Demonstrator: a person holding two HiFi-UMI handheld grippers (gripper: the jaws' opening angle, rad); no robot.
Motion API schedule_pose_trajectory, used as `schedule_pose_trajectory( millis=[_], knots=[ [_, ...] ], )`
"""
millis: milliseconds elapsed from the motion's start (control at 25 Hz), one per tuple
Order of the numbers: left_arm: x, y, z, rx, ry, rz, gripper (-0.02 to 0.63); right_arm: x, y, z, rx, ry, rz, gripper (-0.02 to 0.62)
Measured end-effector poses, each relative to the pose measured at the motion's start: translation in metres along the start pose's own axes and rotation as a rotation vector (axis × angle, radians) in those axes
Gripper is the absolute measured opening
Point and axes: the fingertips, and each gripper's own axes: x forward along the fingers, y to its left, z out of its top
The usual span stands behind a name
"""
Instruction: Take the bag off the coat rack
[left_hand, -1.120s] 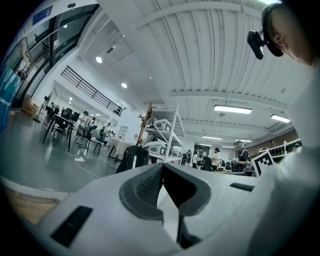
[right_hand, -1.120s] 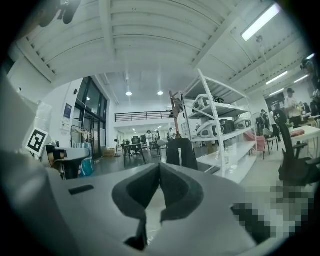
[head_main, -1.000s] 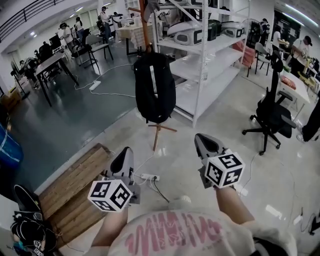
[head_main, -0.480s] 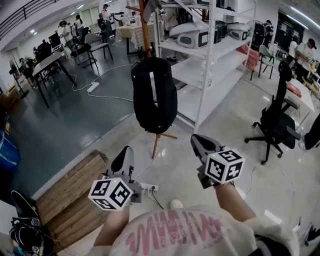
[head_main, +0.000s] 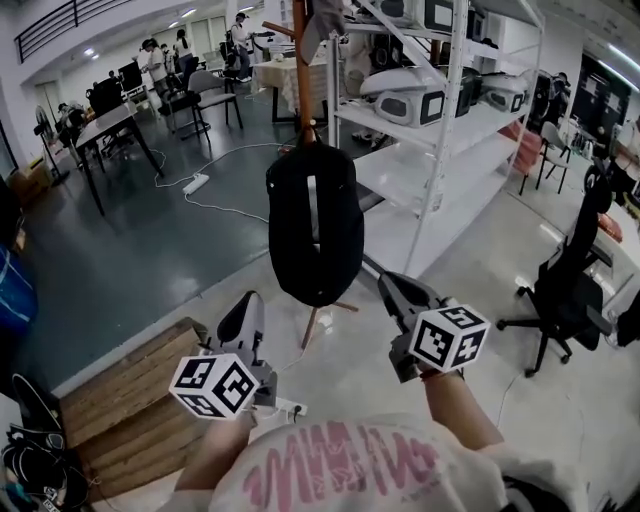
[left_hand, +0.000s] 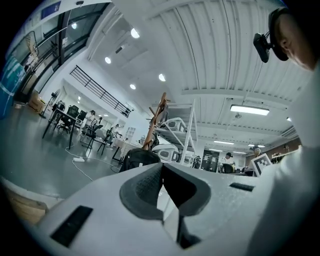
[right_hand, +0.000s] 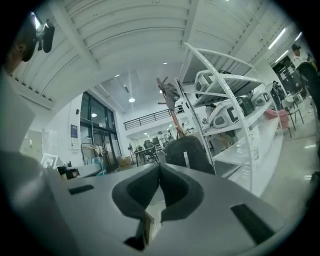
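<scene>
A black bag (head_main: 314, 222) with a pale stripe down its middle hangs from a wooden coat rack (head_main: 300, 60) straight ahead in the head view. It also shows as the bag (left_hand: 136, 158) in the left gripper view and the bag (right_hand: 187, 154) in the right gripper view. My left gripper (head_main: 245, 308) sits below and left of the bag, shut and holding nothing. My right gripper (head_main: 388, 283) is just right of the bag's lower edge, also shut and holding nothing. Neither touches the bag.
A white metal shelf unit (head_main: 440, 110) with boxes stands right behind the rack. A wooden pallet (head_main: 120, 400) lies at lower left, a power strip (head_main: 285, 408) on the floor below the bag. A black office chair (head_main: 575, 280) is at right. Tables and people fill the back left.
The bag and rack have grown larger and nearer in the head view. Both grippers have come closer to the bag, the right one now beside its lower edge.
</scene>
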Motion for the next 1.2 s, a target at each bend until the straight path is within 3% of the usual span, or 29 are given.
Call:
schedule_pose_trajectory(
  millis=[200, 960, 1200],
  knots=[
    [0.039, 0.011, -0.009, -0.008, 0.008, 0.024, 0.003, 0.027, -0.032, 0.006, 0.002, 0.003, 0.015, 0.006],
    [0.118, 0.063, -0.065, -0.108, 0.139, 0.073, 0.003, 0.104, -0.1, -0.038, 0.058, 0.124, -0.029, 0.006],
    [0.162, 0.102, -0.064, -0.159, 0.123, 0.114, 0.002, 0.155, -0.117, -0.027, 0.019, 0.135, -0.002, 0.006]
  ],
)
